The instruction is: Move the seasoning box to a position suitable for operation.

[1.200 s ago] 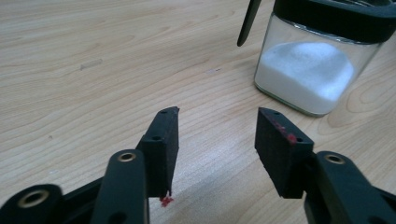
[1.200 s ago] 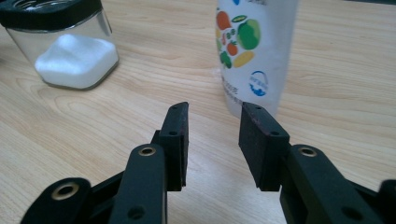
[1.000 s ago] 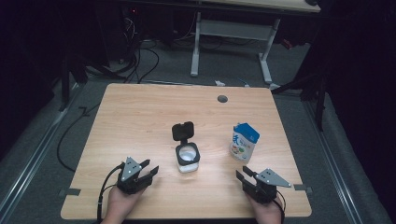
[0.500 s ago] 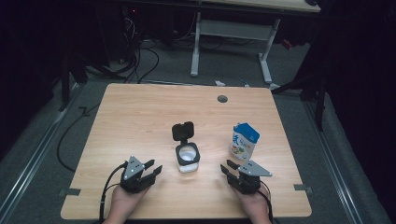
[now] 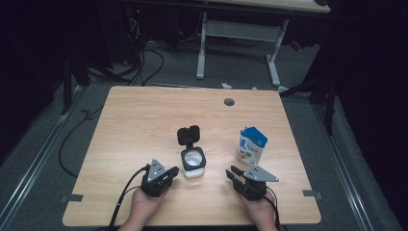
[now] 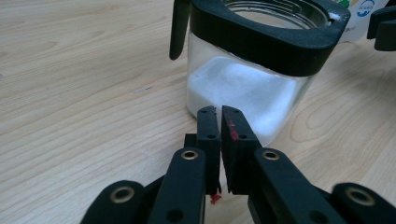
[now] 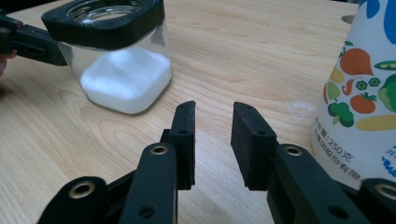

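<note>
A light wooden table stands on grey carpet in a dim room, with cables and a second desk's white legs behind it. Near its front edge sits a square glass jar with a black collar and a flipped-up black lid, partly filled with white granules. Right of the jar, apart from it, stands a white-and-blue carton printed with vegetables. The person's left gripper rests just left of the jar, its jaws drawn almost together with a thin slit between them and nothing held, tips pointing at the glass. The right gripper lies in front of the carton, jaws narrowly parted and empty, angled toward the gap between jar and carton.
</note>
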